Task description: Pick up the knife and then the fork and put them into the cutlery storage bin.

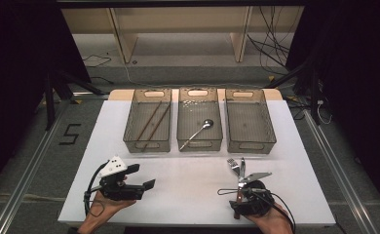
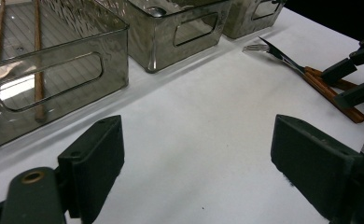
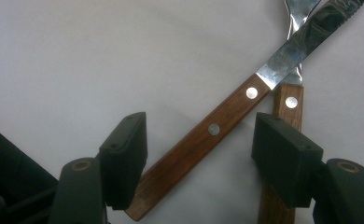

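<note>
While my right gripper [image 3: 199, 140] hangs over the knife [image 3: 208, 135] with its jaws spread on both sides of the wooden handle, not pinching yet, I am at the grabbing step. That knife lies across the fork [image 3: 290, 107] on the table [image 1: 188, 180]. Next I squeeze only the knife. My left gripper [image 2: 194, 154] waits spread wide, holding nothing.

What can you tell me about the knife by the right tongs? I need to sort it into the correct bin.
The knife has a brown wooden handle with two metal rivets and a shiny steel blade that looks serrated at its edge. It lies flat on the white table, slanted, its blade crossing over the fork beside it. The right tongs straddle its handle with jaws apart, the pads not pressing it.
</note>
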`<state>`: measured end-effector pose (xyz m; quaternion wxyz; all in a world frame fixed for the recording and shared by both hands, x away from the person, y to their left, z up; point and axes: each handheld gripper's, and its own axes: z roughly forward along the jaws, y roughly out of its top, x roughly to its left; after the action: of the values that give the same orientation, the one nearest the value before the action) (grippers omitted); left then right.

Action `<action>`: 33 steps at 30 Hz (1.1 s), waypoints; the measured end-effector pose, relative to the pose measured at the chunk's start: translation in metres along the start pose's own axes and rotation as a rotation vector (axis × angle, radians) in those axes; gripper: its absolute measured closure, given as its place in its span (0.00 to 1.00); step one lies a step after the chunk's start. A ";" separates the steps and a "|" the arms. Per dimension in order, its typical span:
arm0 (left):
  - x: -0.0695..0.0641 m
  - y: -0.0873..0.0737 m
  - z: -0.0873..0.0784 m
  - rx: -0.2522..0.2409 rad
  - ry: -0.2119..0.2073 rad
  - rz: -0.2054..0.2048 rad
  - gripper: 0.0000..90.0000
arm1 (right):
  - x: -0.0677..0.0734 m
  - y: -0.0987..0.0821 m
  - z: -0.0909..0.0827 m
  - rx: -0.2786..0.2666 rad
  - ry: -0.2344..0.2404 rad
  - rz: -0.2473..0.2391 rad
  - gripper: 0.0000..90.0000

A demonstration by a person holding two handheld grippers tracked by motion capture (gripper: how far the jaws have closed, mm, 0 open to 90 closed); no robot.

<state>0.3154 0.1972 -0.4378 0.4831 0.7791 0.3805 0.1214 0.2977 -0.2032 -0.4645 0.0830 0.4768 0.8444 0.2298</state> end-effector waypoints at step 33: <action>-0.004 0.000 0.001 -0.002 -0.009 0.010 0.19 | -0.009 0.025 0.006 0.157 -0.026 0.018 0.65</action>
<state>0.3134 0.1938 -0.4375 0.4849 0.7811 0.3743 0.1210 0.3243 -0.1977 -0.4591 0.0540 0.4924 0.8543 0.1573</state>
